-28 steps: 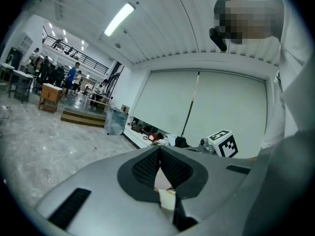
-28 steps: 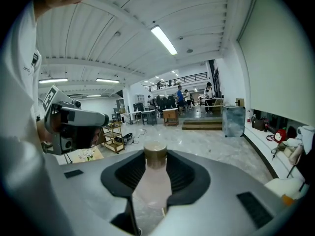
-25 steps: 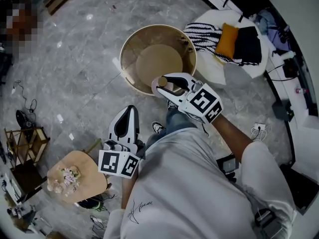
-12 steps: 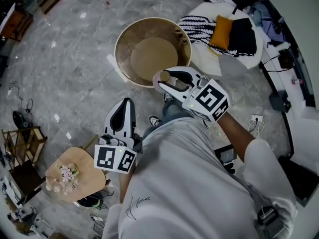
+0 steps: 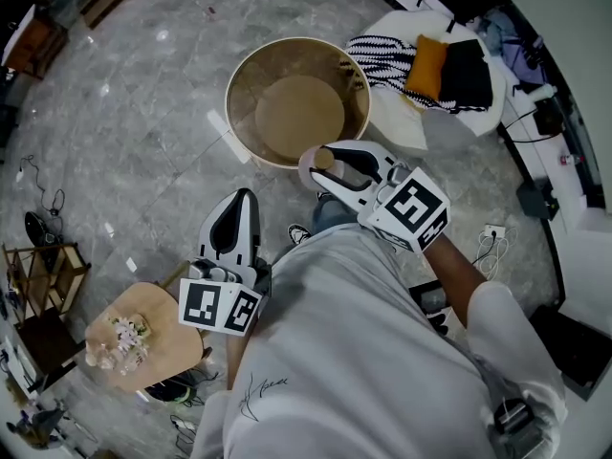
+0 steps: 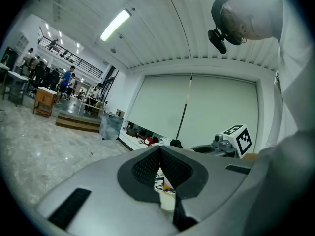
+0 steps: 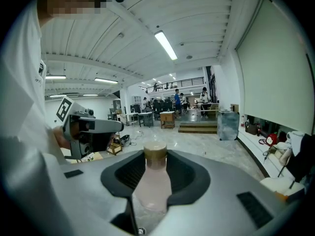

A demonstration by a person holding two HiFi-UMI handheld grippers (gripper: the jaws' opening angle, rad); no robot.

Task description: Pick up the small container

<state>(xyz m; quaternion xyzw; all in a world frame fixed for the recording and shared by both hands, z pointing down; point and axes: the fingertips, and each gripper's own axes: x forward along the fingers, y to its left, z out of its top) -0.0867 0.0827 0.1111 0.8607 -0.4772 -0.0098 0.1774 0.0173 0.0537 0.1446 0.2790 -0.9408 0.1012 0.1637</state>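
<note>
Head view: right gripper (image 5: 330, 168), at 12 o'clock from the person's torso (image 5: 363, 352), closed on the small container (image 7: 153, 178), a pale pink bottle with a tan cap (image 7: 154, 151), held upright by its body; round table (image 5: 239, 84) lies at 11 o'clock from it, near rim just beside it in this view. Left gripper (image 5: 245, 204), at 9 o'clock from the torso; jaws together, nothing between them. Risk, as judged: the pads bear on a smooth, rounded wall below the cap; a tilt or a slackened squeeze could let the bottle slide down and drop to the floor (image 5: 143, 142); the left gripper, well apart, offers no support.
</note>
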